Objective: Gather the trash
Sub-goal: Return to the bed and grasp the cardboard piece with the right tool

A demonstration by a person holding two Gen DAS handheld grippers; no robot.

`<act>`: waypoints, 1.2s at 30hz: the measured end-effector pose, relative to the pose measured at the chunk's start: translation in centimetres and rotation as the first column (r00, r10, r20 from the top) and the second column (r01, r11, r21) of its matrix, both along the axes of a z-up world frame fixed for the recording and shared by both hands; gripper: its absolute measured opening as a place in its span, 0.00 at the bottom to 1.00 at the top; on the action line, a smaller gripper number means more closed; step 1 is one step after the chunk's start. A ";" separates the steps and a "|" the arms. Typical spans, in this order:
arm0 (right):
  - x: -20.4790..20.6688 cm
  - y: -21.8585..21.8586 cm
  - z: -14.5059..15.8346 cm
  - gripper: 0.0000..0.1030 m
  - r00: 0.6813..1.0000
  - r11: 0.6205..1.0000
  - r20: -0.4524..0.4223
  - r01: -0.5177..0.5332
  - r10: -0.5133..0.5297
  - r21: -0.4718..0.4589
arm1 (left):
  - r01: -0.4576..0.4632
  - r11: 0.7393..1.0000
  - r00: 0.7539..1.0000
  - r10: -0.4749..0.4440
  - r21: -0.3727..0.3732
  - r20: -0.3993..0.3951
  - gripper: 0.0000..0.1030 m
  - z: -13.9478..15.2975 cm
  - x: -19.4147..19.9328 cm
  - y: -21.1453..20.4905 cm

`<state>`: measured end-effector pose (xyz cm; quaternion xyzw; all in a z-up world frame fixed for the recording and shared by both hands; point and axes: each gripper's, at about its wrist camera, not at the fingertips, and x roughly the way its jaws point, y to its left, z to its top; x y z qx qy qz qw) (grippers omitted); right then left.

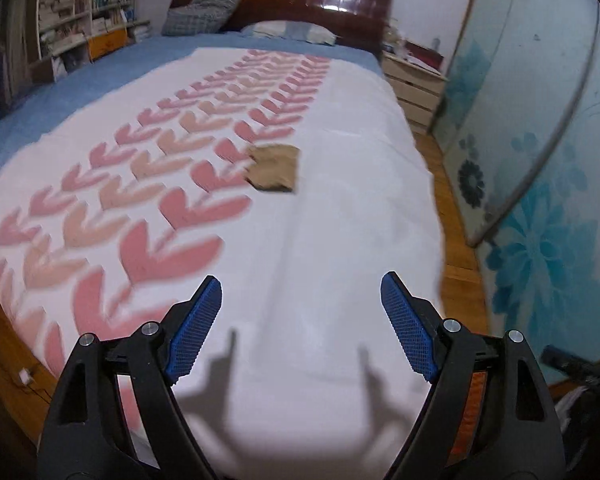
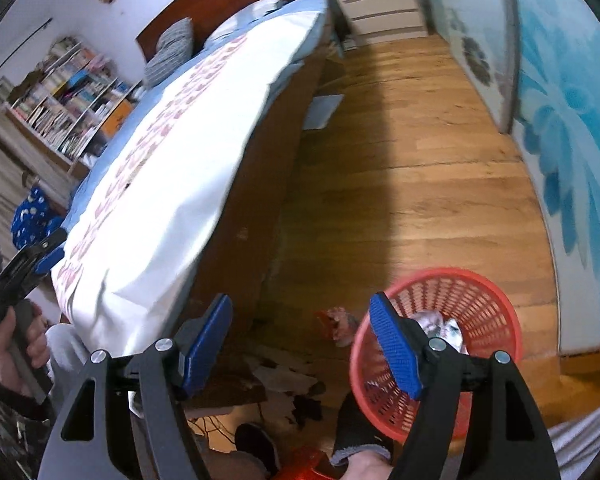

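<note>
Bedroom light falls on the bed [image 1: 340, 200], its white coverlet printed with pink hearts. From the left wrist view, a brown crumpled paper [image 1: 275, 168] lies on the coverlet straight ahead of the left gripper [image 1: 301, 300], well apart from it, beside the hearts (blur hides its long axis). That gripper is spread and empty. From the right wrist view, the right gripper [image 2: 301, 322] is also released, holding nothing, over the floor beside the bed, near a red basket [image 2: 496, 292]; the left looks nearer.
</note>
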<state>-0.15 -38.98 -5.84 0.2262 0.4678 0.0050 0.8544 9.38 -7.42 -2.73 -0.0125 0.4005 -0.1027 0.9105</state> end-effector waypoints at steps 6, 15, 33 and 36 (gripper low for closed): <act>10.0 4.5 4.8 0.71 0.992 0.992 -0.010 -0.124 0.124 -0.021 | 0.021 0.997 1.000 -0.022 0.069 0.009 0.79 -1.3 4.3 1.2; 28.5 14.3 9.6 0.74 0.944 0.949 -0.109 -0.316 0.313 -0.008 | 0.010 0.990 0.994 -0.025 -0.138 -0.111 0.79 -3.3 8.9 3.8; 44.2 29.5 -0.8 0.69 0.813 0.901 -0.472 -0.426 0.340 -0.085 | 0.052 0.962 0.989 -0.087 -0.269 -0.122 0.79 -4.2 10.1 4.8; 43.9 30.5 -0.8 0.58 0.809 0.873 -0.463 -0.469 0.363 -0.134 | 0.037 0.958 0.988 -0.077 -0.285 -0.132 0.79 -4.4 10.6 5.3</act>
